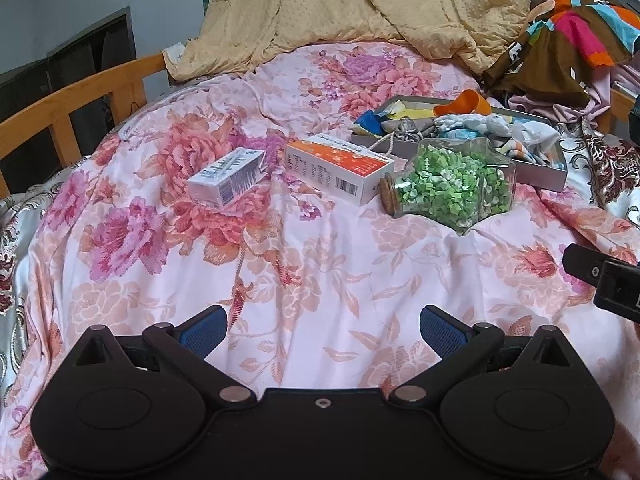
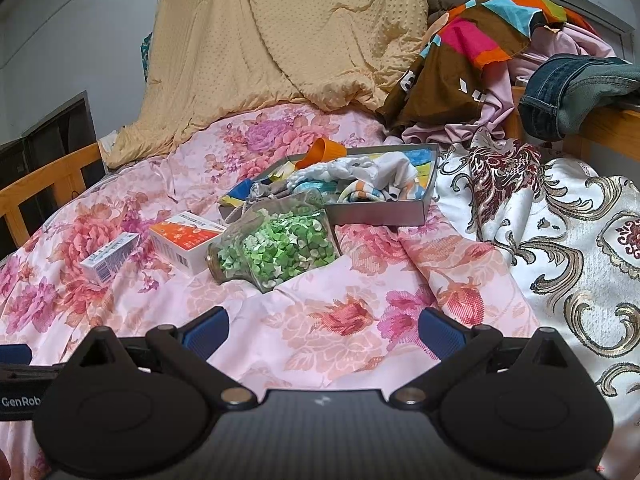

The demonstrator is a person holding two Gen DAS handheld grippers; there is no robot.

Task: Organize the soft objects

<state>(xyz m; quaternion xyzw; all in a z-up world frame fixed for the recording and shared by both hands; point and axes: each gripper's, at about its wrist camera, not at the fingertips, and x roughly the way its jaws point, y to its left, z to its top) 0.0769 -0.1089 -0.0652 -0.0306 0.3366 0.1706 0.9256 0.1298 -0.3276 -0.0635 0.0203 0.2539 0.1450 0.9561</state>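
A grey shallow box (image 1: 554,178) (image 2: 380,214) lies on the floral bedspread, holding several soft items: a white plush piece (image 1: 468,122) (image 2: 320,174), crumpled cloths (image 1: 528,140) (image 2: 384,184), a grey drawstring pouch (image 1: 404,128) and an orange cup (image 1: 464,104) (image 2: 324,151). My left gripper (image 1: 323,330) hovers open over bare bedspread, well short of the box. My right gripper (image 2: 323,330) is open too, empty, in front of the jar. The right gripper's body (image 1: 612,280) shows at the edge of the left wrist view.
A glass jar of green paper stars (image 1: 452,186) (image 2: 276,250) lies on its side before the box. An orange-white carton (image 1: 340,166) (image 2: 188,240) and a white carton (image 1: 228,178) (image 2: 110,256) lie left. A beige quilt (image 1: 360,12), clothes (image 2: 480,56) and wooden rail (image 1: 76,108) ring the bed.
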